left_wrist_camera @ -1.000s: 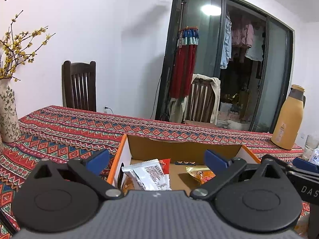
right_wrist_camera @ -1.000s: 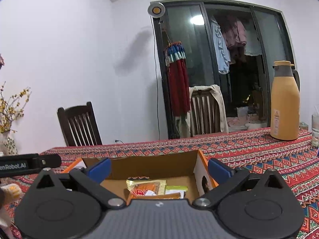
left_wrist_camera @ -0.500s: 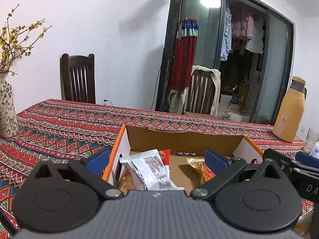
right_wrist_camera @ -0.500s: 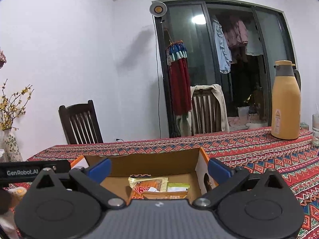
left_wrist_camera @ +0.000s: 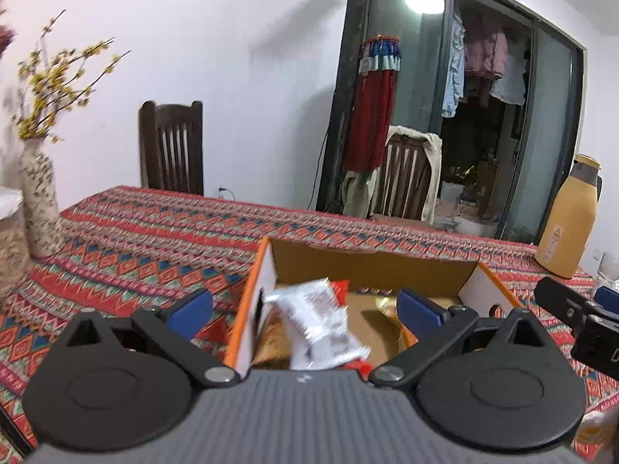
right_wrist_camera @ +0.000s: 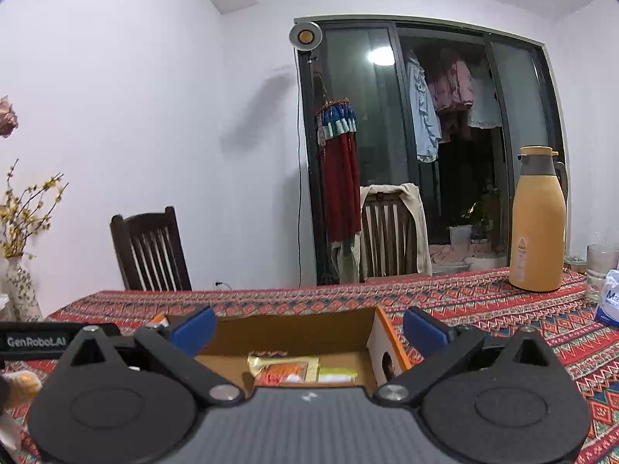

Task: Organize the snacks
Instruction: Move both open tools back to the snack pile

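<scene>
Left wrist: hand-held gripper wide open

White walls enclose the room. A dark-framed glass sliding door reflects a round ceiling light, with clothes hanging behind it. A lamp on a thin stand rises beside the door. Two dark wooden chairs stand behind the table, one draped with a pale cloth. A red patterned tablecloth covers the table.
</scene>
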### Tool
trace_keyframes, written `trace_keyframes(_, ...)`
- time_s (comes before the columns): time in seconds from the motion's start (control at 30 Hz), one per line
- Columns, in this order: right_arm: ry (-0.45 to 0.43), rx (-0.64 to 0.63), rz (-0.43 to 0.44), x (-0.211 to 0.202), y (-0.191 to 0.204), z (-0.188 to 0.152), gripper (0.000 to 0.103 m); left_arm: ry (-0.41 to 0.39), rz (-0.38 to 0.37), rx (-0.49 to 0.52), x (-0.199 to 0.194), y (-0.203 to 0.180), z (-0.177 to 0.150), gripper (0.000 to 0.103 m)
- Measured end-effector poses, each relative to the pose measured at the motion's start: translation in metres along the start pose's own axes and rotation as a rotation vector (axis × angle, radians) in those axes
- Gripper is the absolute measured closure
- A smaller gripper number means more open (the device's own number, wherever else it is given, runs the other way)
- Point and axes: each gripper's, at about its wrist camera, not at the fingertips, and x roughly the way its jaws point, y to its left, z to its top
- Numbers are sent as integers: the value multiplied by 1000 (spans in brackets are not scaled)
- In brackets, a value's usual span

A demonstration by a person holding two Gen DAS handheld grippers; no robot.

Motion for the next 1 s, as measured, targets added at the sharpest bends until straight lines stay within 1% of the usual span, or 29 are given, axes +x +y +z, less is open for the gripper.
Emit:
trace_keyframes(0.1, 23, -14, -9, -11, 4, -7, 0, 24, 2, 21, -11, 9, -12, 0)
trace_keyframes(0.27, 73, -41, -27, -35, 10, -27, 0, 54, -10, 24, -30, 27, -33, 0)
trace_keyframes(0.47, 163, -63, -37, -58, 8, -58, 0, 93, -33, 53, -45, 38, -61, 0)
trace_keyframes(0.57, 206, -74, -45, -66, 5, -74, 0, 110, -32, 69, -46, 40, -71, 0)
trace_keyframes(0.67, 237, -73, -72, -75, 0, -84, 0, 125, -35, 80, -48, 42, -75, 0)
trace_keyframes(0.8, 266, -41, -87, -82, -9, -94, 0, 123, -35, 88, -54, 44, -81, 0)
trace_keyframes(1.0, 328, -56, -80, -83, -9, -105, 0, 145, -22, 62, -52, 52, -90, 0)
